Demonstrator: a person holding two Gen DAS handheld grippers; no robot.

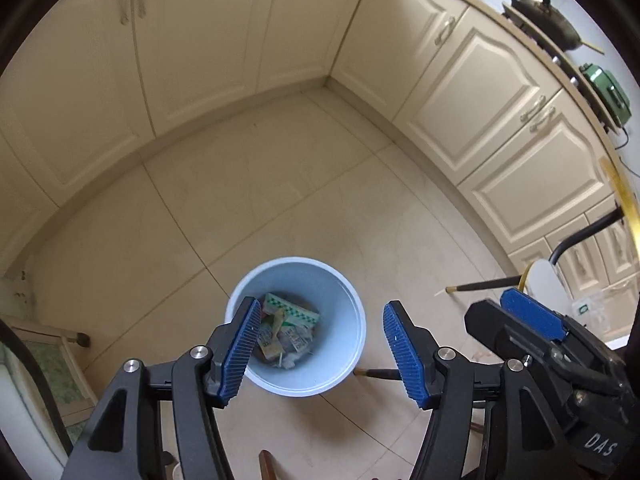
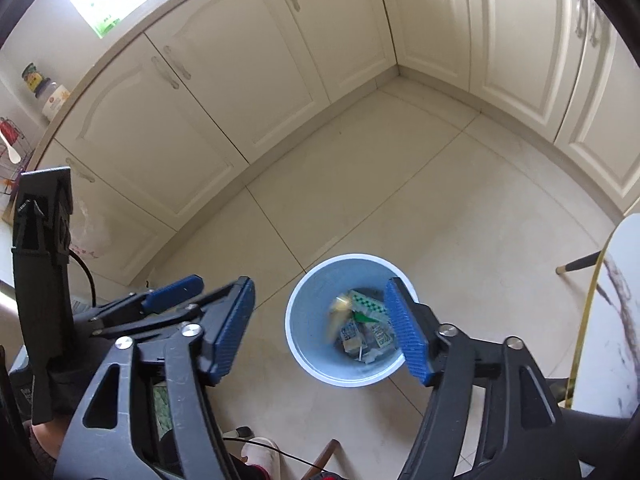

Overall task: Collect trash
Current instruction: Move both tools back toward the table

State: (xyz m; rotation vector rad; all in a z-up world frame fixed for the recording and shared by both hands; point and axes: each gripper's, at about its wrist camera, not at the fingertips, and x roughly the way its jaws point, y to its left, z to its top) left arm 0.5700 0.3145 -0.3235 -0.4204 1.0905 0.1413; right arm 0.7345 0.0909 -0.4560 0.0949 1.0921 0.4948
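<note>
Because both hover above the blue bin (image 1: 296, 326), the left gripper (image 1: 316, 350) and right gripper (image 2: 320, 330) stand spread and empty, letting trash (image 2: 362, 332) fall inside.

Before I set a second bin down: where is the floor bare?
Bare tiles run from the blue trash bin out to the corner cabinets. It is crowded right of the bin, by the chair legs, and inside it, among the wrappers.
</note>
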